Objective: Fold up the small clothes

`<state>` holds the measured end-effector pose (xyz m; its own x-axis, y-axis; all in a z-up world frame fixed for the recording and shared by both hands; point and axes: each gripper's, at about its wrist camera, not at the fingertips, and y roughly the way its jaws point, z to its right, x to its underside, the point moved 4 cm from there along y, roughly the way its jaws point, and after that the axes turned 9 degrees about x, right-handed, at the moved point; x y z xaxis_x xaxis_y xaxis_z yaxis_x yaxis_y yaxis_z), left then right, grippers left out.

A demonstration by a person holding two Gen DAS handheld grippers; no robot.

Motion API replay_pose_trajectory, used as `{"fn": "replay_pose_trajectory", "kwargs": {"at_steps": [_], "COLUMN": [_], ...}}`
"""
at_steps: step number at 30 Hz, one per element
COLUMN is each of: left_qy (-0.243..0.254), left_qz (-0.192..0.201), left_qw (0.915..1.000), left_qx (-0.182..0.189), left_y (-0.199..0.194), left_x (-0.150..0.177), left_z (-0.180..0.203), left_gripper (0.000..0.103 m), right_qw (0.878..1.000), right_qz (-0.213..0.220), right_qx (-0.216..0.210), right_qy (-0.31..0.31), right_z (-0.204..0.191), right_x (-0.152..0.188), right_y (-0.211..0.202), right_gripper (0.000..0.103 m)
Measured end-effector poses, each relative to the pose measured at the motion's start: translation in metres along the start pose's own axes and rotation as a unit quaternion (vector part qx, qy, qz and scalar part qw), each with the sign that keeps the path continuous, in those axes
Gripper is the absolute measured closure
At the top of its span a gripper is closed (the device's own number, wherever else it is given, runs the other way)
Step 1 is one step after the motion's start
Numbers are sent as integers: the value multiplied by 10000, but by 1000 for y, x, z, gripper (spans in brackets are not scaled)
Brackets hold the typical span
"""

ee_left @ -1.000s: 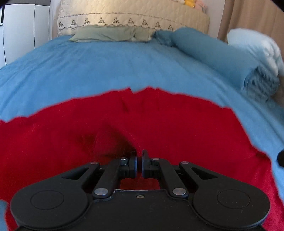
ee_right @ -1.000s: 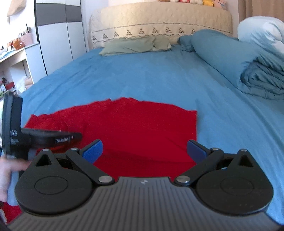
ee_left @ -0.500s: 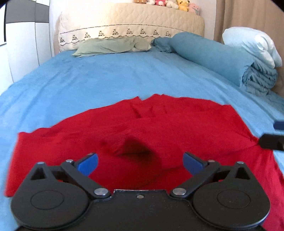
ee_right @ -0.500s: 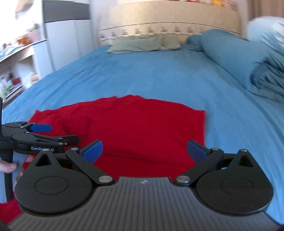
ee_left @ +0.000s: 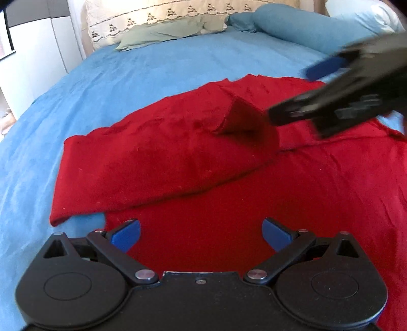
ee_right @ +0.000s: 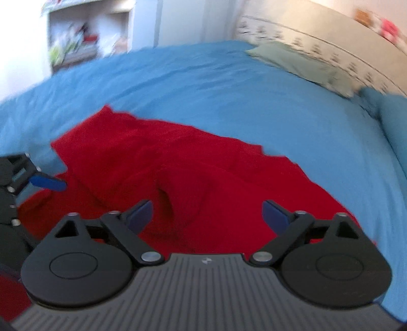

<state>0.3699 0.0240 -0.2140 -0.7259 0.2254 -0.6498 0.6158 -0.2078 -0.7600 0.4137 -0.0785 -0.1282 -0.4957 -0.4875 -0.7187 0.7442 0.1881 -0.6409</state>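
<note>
A red garment (ee_left: 229,183) lies on the blue bed sheet (ee_left: 127,76). Its left part is folded over onto the middle, with a raised peak at the fold. It also shows in the right wrist view (ee_right: 203,178). My left gripper (ee_left: 201,234) is open and empty, just above the garment's near edge. My right gripper (ee_right: 207,215) is open and empty over the raised fold. In the left wrist view the right gripper (ee_left: 300,94) reaches in from the right, blurred, with its lower finger at the peak. The left gripper's blue pad (ee_right: 47,183) shows at the left of the right wrist view.
A green pillow (ee_left: 165,33) and a beige headboard (ee_left: 178,12) stand at the bed's far end. A rolled blue duvet (ee_left: 305,30) lies along the right side. A white wardrobe (ee_left: 33,51) and shelves (ee_right: 84,38) stand left of the bed.
My left gripper let go of the garment, opened and drew back. The left part now lies folded over. My right gripper swung left to the raised fold.
</note>
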Motion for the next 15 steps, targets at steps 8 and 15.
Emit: {"fn": "replay_pose_trajectory", "kwargs": {"at_steps": [8,15], "left_qy": [-178,-469], "left_qz": [60,184], "left_qw": [9995,9978], "left_qx": [268,439], "left_y": [-3,-10], "left_x": [2,5], "left_z": [-11,-19], "left_gripper": [0,0], "right_qw": [9911,9930], "right_qz": [-506,-497], "right_qx": [-291,-142], "right_qy": [-1194,-1063], "right_z": [-47,-43], "right_x": [-22,-34], "right_y": [51,52], "right_gripper": [49,82]}}
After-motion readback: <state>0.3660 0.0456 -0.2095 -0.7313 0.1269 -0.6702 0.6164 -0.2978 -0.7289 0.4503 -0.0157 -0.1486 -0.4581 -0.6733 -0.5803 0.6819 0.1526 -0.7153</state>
